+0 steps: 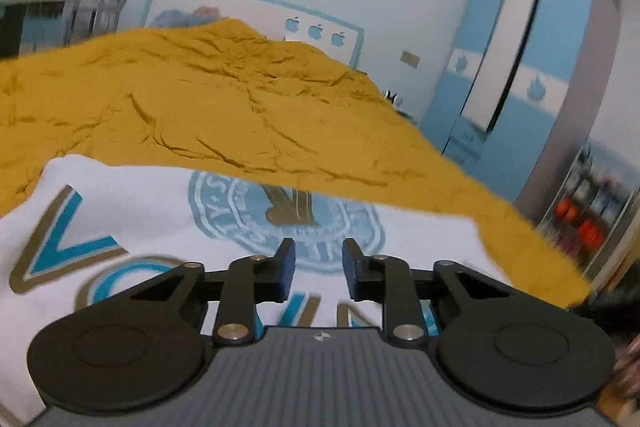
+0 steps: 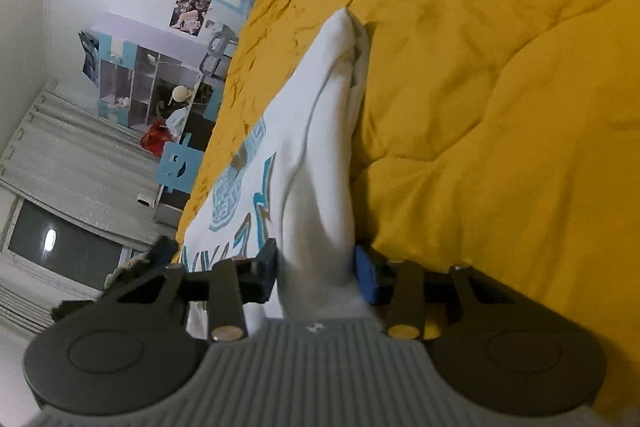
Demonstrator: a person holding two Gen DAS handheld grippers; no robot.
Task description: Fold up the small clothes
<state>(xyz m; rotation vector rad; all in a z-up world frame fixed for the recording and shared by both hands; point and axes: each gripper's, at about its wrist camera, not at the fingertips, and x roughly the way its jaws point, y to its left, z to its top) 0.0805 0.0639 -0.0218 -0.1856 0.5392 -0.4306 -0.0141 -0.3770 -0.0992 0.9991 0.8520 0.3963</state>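
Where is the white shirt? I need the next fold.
White shirt lies on the mustard bedspread; in the right wrist view its raised fold sits between the right gripper jaws.

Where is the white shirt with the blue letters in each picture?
Left wrist view: the white shirt lies flat across the lower middle, under the left gripper, whose jaws have nothing between them.
Right wrist view: the shirt runs up the middle as a raised fold, and the right gripper is pinching it.
Shared landmark: the round blue badge print on the shirt, which lies on the mustard-yellow bedspread.
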